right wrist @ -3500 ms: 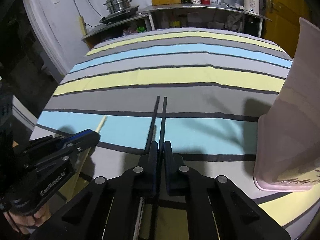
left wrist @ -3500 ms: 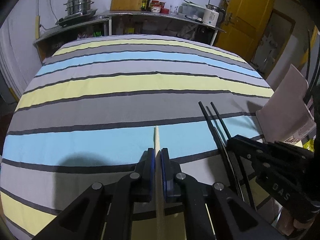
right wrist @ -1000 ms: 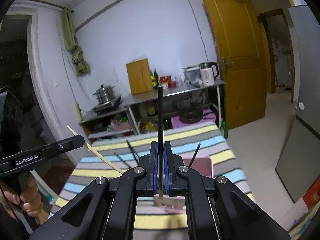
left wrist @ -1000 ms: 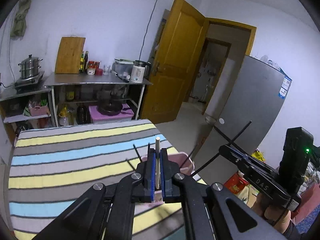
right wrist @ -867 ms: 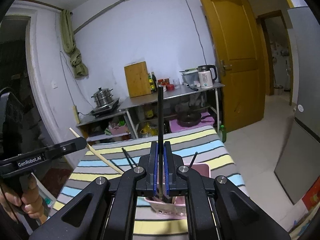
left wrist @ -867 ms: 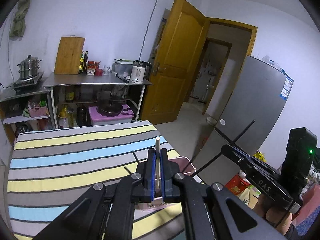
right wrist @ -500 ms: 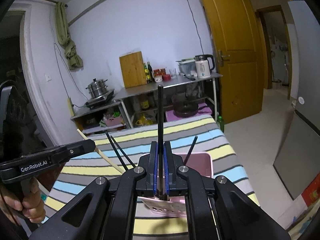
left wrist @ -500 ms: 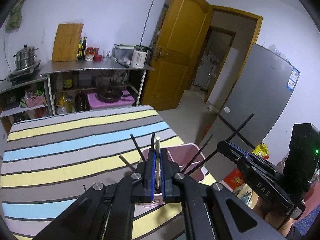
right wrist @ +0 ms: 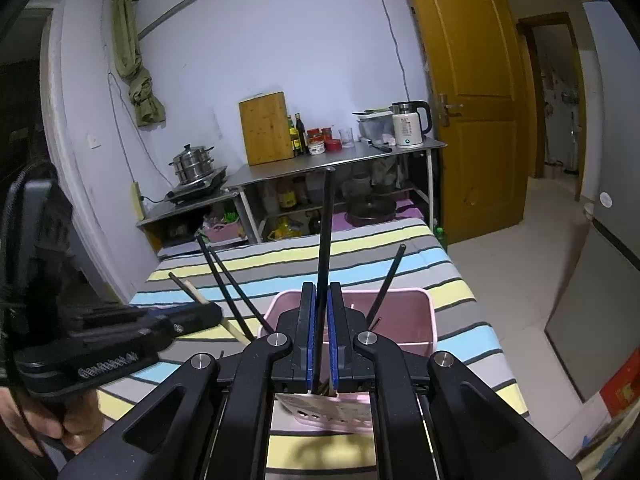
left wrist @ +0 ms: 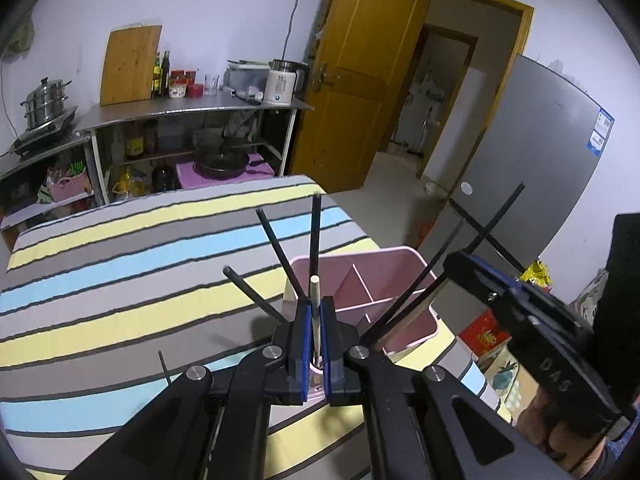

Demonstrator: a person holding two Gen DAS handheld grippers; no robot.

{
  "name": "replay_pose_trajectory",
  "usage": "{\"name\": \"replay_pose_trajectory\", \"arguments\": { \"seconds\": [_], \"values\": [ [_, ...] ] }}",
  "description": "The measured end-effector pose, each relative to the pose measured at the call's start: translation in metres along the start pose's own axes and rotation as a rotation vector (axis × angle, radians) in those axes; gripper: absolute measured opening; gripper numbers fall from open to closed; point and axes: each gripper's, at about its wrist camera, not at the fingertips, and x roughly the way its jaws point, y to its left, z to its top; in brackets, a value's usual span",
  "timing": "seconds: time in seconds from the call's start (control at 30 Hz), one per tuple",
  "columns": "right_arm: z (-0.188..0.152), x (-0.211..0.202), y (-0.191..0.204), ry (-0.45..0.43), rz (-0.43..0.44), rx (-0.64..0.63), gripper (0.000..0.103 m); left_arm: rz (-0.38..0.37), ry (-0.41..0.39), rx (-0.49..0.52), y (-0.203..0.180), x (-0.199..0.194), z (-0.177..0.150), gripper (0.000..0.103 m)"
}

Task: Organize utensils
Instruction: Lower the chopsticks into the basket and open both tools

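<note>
Both grippers had descended toward pink holder point(left wrist: 404, 256) at table's right edge. L gripper point(left wrist: 315, 316) clamped pale wooden chopstick point(left wrist: 315, 292); R gripper point(right wrist: 321, 320) clamped black chopstick point(right wrist: 326, 232). Lower tips sat over holder; release likely next.

Both wrist cams look down-forward, close over pink holder point(left wrist: 404, 300) point(right wrist: 424, 320); share striped table point(left wrist: 120, 280) point(right wrist: 460, 320), far shelf.

the right gripper point(left wrist: 472, 264) carries "das" on its black body; the left gripper point(right wrist: 208, 314) reads "genrobot.ai" in white along its side.
</note>
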Motion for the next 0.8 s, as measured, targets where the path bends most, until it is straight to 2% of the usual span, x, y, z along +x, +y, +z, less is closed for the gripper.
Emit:
{"name": "replay_pose_trajectory", "arguments": {
  "seconds": [0.23,0.57,0.73,0.8],
  "values": [
    [-0.002,-0.004,0.002,-0.006,0.019,0.009,0.005,0.001,0.013,-0.007,0.002,0.006,-0.003,0.004],
    [-0.02,0.023,-0.013,0.089,-0.01,0.042,0.006,0.002,0.028,-0.007,0.009,0.01,-0.009,0.006],
    [-0.021,0.019,-0.014,0.093,-0.012,0.049,0.009,-0.003,0.008,-0.026,0.013,0.001,-0.013,0.012],
    [-0.019,0.016,-0.013,0.084,-0.009,0.045,0.013,-0.011,-0.007,-0.033,0.017,-0.005,-0.016,0.018]
  ]
}}
